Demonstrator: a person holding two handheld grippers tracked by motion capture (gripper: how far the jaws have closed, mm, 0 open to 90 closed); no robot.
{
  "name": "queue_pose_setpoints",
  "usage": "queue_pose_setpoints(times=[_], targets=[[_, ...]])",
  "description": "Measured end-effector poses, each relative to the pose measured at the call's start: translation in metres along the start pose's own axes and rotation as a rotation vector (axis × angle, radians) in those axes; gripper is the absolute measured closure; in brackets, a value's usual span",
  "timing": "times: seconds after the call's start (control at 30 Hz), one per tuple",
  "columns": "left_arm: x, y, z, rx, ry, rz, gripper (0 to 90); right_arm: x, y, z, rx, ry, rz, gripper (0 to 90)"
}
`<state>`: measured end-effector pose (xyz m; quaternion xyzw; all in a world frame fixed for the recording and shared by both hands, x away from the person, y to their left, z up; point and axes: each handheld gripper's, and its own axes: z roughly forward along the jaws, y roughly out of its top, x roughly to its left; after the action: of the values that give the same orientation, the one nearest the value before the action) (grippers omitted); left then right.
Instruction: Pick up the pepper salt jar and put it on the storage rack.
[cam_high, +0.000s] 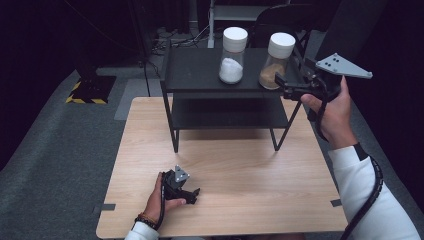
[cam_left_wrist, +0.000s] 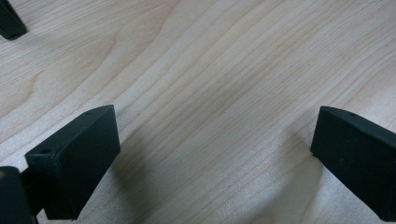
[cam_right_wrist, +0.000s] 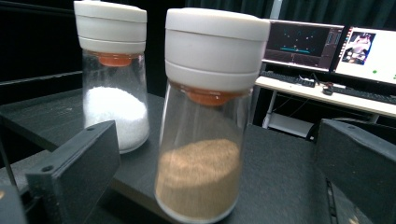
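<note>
Two clear shaker jars with white lids stand on top of a black two-tier shelf (cam_high: 200, 70). One holds white grains (cam_high: 232, 55) (cam_right_wrist: 114, 84), the other brown powder (cam_high: 276, 60) (cam_right_wrist: 208, 121). My right gripper (cam_high: 280, 85) (cam_right_wrist: 215, 186) is open at the shelf's right end, its jaws on either side of the brown jar's base without touching it. My left gripper (cam_high: 192, 196) (cam_left_wrist: 210, 154) rests open on the wooden table (cam_left_wrist: 210, 70) near the front edge, nothing between its jaws.
The shelf stands on the far half of the wooden table (cam_high: 225, 170). A desk with monitors (cam_right_wrist: 327, 46) and a keyboard lies beyond the shelf. Grey carpet (cam_high: 60, 150) surrounds the table. A black shelf foot (cam_left_wrist: 9, 23) shows on the tabletop.
</note>
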<state>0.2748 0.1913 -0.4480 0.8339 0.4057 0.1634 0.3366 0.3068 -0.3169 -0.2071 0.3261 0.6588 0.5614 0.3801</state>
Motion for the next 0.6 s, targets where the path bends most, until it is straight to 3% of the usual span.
queue_pose_setpoints(times=[0.6], targets=[[0.0, 0.0, 0.0, 0.0, 0.0, 0.002, 0.8, 0.003, -0.035, -0.029, 0.06, 0.034, 0.004, 0.0]])
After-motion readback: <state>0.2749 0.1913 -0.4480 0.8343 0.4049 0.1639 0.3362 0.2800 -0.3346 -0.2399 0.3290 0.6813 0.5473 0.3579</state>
